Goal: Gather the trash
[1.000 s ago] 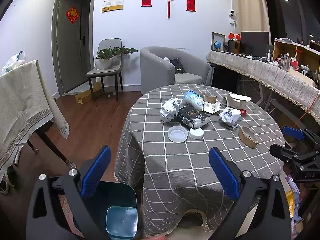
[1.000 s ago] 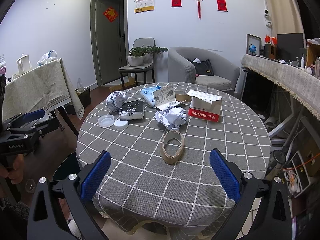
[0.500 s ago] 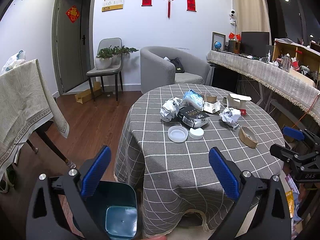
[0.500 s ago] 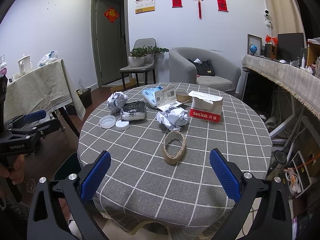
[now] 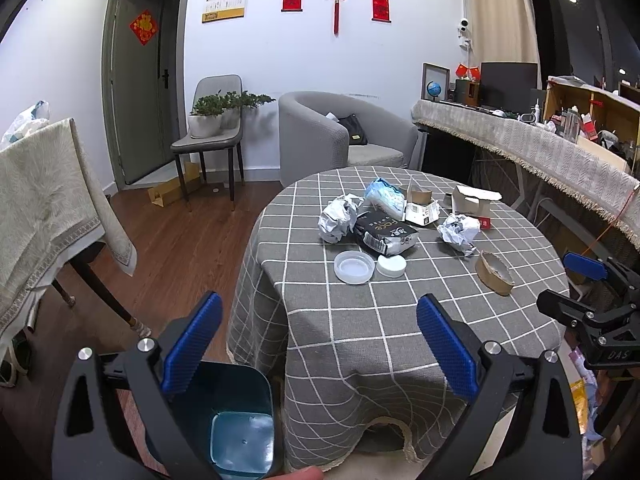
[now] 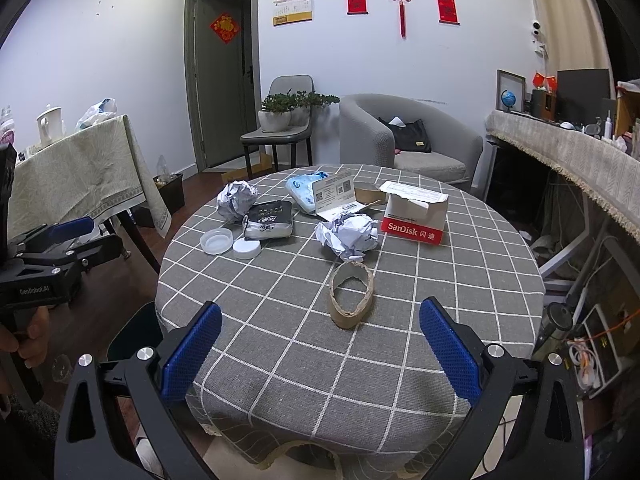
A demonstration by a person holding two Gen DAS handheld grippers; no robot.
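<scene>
The trash lies in a loose cluster on the round table [image 6: 460, 280] under its grey checked cloth: a flattened cardboard tape ring [image 6: 352, 296] nearest the right gripper [image 6: 320, 354], then a crumpled white paper ball [image 6: 348, 234], a red-and-white SanDisk box [image 6: 416, 216] with its flap torn open, a black foil pouch [image 6: 270, 220], two white lids [image 5: 354, 266] side by side, a second paper ball [image 5: 338, 220] and a blue-white wrapper [image 5: 384, 196] farther back. Nothing seems collected yet, so the step in hand looks like a first pick. The ring is the sensible start: come down with one finger inside the loop and one outside, pinching the wall (it is soft and may fold). Both grippers hover short of the table edge with jaws spread wide, holding nothing; the left gripper [image 5: 318, 352] sits above the teal bin [image 5: 240, 420] on the floor just beside the hanging cloth. The bin's inside looks bare, its pale bottom showing. The SanDisk box's contents are hidden, and the nearer lid, lying hollow side up, holds nothing.
</scene>
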